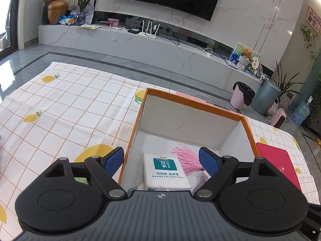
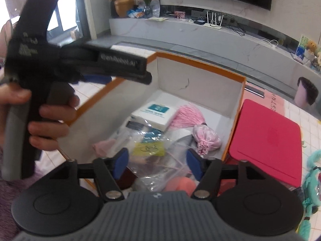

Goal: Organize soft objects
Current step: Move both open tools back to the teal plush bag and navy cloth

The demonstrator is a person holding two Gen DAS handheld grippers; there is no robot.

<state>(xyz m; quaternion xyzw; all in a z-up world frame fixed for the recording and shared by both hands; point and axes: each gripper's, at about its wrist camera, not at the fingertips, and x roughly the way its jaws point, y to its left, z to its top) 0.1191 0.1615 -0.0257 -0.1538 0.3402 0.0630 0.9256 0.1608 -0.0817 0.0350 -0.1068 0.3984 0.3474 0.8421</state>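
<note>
Plastic bag (image 2: pixel 154 160) in box (image 2: pixel 200 76), between parted right fingers (image 2: pixel 120 160).

Inside the orange box (image 2: pixel 200 64) there is one white tissue pack (image 2: pixel 153 114), one pink tassel (image 2: pixel 185 114) and one pink pouch (image 2: pixel 206 139), and beside it one red lid (image 2: pixel 266 140).

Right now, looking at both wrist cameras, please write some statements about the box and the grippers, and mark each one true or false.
1. The tissue pack lies inside the orange box. True.
2. The right gripper is shut on the pink tassel. False: its jaws stand open, gripping nothing.
3. The red lid covers the box. False: it lies beside the box.
4. The left gripper is open. True.
</note>
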